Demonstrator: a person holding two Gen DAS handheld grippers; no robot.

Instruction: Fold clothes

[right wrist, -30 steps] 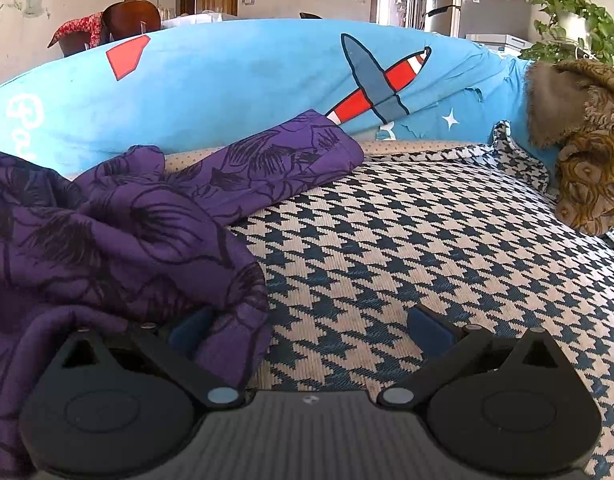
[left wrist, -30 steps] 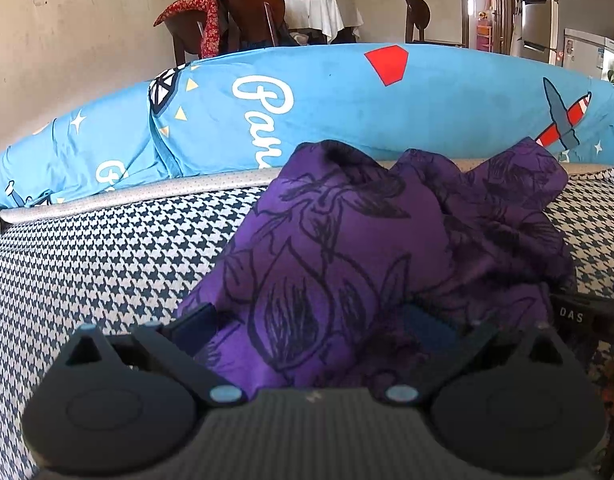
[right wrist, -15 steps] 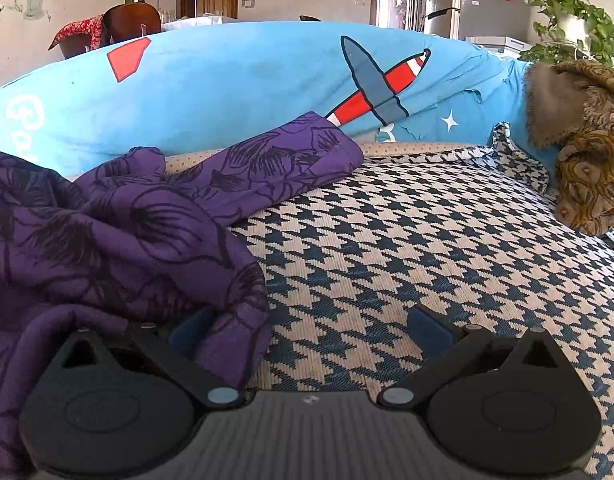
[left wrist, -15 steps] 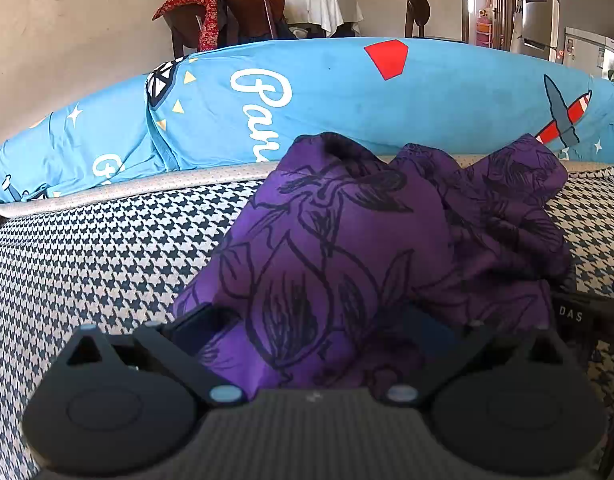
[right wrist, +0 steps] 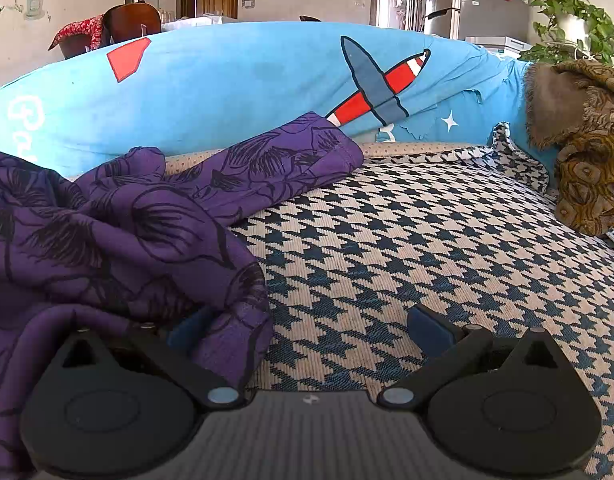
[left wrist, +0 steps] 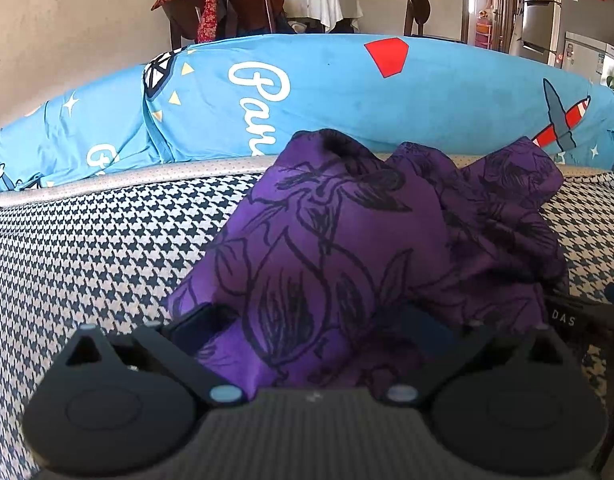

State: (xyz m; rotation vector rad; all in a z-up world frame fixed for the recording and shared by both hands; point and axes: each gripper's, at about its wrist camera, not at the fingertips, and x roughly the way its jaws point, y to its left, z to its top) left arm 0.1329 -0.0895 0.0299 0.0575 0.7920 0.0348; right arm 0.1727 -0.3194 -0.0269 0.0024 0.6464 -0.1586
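A crumpled purple garment with black flower outlines [left wrist: 347, 240] lies heaped on the houndstooth mat [left wrist: 87, 260]. My left gripper [left wrist: 315, 320] is open, its fingers wide apart, and the near fold of the garment bulges between them. In the right wrist view the same garment [right wrist: 107, 240] fills the left side, with a sleeve or leg [right wrist: 283, 164] stretching toward the blue cushion. My right gripper [right wrist: 307, 326] is open at the garment's right edge. The cloth hem drapes over its left finger, and the right finger [right wrist: 431, 324] stands over bare mat.
A long blue printed cushion [left wrist: 327, 92] runs along the back of the mat. A brown patterned blanket [right wrist: 587, 140] is piled at the far right. Bare mat [right wrist: 447, 240] spreads to the right of the garment. Part of the other gripper [left wrist: 579, 320] shows at the right edge.
The left wrist view has shifted slightly, so the garment sits a little higher and more to the left. The right gripper has hardly moved. Both stay open.
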